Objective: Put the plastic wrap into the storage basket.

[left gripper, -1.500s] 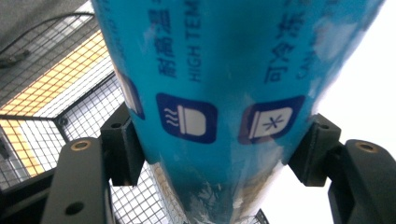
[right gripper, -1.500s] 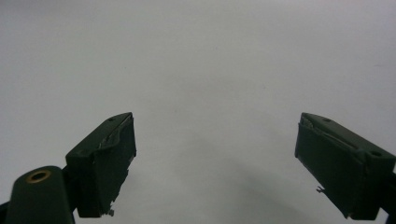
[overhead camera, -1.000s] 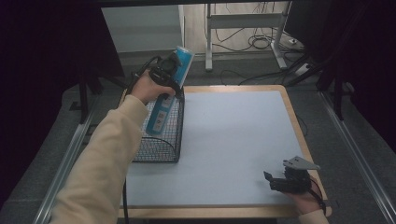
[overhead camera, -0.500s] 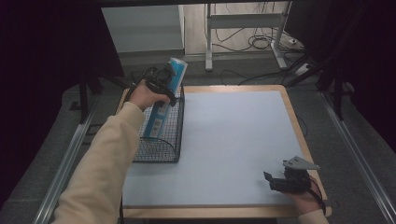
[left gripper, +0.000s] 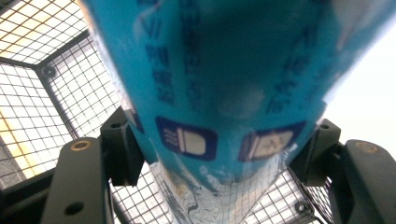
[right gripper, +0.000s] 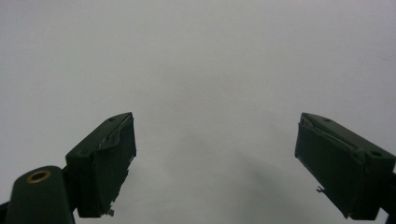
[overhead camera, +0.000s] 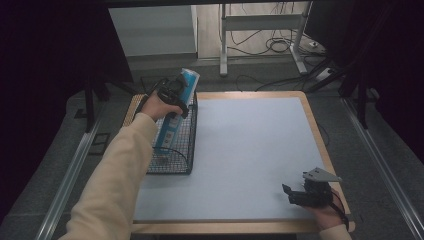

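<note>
- The left gripper (overhead camera: pixel 172 95) clamps a tall blue printed plastic packet (left gripper: pixel 224 93) between both jaws, pressed on either side.
- The packet stands tilted, its lower end inside the black wire mesh basket (overhead camera: pixel 172 155).
- The right gripper (right gripper: pixel 215 163) rests wide apart, holding nothing, over the pale grey table mat (overhead camera: pixel 245 150).

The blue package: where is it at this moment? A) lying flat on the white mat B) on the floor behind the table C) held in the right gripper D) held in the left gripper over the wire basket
D: the left gripper is clamped on the blue package, whose lower end reaches into the wire basket; the right gripper is open over the mat.
</note>
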Available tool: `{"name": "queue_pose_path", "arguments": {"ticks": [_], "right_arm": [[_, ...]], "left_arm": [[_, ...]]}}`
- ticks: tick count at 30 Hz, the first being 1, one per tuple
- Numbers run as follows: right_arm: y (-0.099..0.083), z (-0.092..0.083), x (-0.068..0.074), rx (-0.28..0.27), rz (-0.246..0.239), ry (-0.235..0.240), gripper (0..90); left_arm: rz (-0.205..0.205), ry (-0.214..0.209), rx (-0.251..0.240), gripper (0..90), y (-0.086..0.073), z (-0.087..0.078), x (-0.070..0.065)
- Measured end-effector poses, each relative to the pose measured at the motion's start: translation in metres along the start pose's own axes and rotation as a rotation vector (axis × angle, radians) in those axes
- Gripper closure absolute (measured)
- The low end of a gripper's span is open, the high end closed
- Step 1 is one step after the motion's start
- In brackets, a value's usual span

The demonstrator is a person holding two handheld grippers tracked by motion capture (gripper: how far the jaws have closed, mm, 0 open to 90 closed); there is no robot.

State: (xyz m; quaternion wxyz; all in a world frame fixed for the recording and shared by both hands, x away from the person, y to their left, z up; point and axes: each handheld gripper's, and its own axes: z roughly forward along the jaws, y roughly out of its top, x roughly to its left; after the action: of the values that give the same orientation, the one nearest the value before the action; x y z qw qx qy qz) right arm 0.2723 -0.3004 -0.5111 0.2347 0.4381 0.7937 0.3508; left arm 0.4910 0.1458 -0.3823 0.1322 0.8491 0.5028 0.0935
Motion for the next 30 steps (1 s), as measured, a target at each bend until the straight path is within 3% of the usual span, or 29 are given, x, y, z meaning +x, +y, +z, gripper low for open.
{"name": "queue_pose_path", "arguments": {"ticks": [11, 22, 30], "right_arm": [[0.000, 0.000, 0.000, 0.001, -0.003, 0.001, 12.7], [-0.001, 0.001, -0.001, 0.003, 0.003, 0.007, 12.7], [-0.001, 0.002, 0.000, 0.005, 0.002, 0.007, 12.7]], "left_arm": [[-0.042, 0.012, -0.024, 31.4, 0.011, 0.018, 0.004], [-0.072, 0.021, 0.007, 31.4, 0.019, 0.043, 0.010], [-0.061, 0.047, 0.022, 31.3, 0.020, 0.050, 0.011]]}}
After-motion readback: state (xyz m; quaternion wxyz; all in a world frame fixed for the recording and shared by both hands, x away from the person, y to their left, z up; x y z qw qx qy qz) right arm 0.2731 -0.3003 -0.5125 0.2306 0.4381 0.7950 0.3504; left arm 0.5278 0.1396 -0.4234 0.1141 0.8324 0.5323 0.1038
